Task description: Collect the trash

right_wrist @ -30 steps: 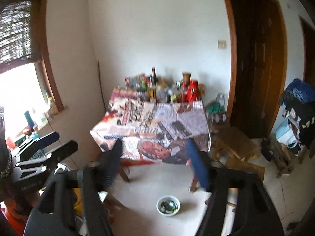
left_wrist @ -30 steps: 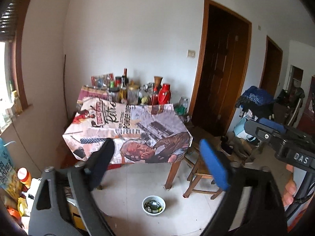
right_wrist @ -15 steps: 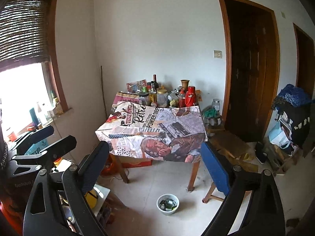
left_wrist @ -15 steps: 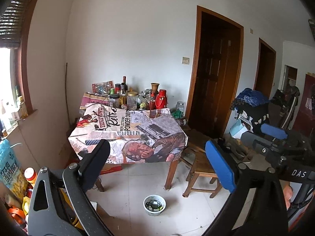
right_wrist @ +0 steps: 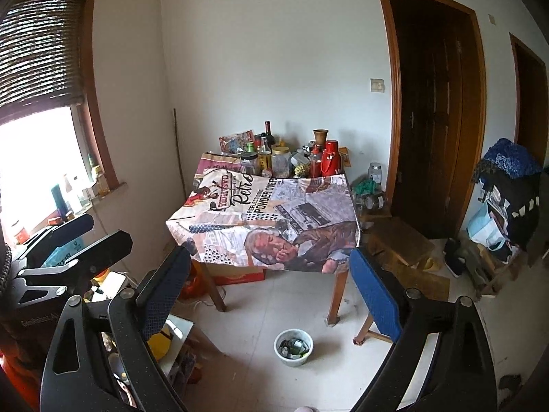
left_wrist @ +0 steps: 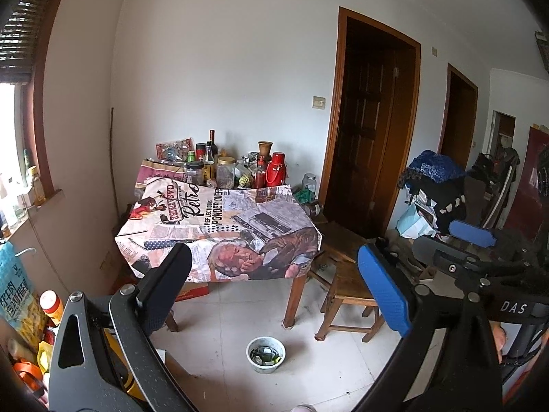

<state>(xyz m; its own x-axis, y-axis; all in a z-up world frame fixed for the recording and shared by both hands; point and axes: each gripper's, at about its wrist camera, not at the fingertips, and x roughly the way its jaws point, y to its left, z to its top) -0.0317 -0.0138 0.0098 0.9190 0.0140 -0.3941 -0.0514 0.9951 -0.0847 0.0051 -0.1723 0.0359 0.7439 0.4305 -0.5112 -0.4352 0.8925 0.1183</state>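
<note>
A small white bowl (left_wrist: 266,354) with scraps of trash in it stands on the tiled floor in front of the table; it also shows in the right wrist view (right_wrist: 293,342). My left gripper (left_wrist: 274,292) is open and empty, held high above the floor, far from the bowl. My right gripper (right_wrist: 269,290) is also open and empty at about the same height. The right gripper shows at the right of the left wrist view (left_wrist: 456,243), and the left gripper shows at the left of the right wrist view (right_wrist: 92,233).
A table (left_wrist: 219,226) with a newspaper-print cloth carries several bottles and jars (left_wrist: 226,168) at its back. A wooden stool (left_wrist: 350,292) stands at its right. Clutter lies at the floor's left (right_wrist: 113,285). Dark wooden doors (left_wrist: 370,151) and piled clothes (left_wrist: 435,185) are at the right.
Both grippers have pulled back and steadied; the table and bowl sit a little farther off and the view is sharper. Both stay open and empty.
</note>
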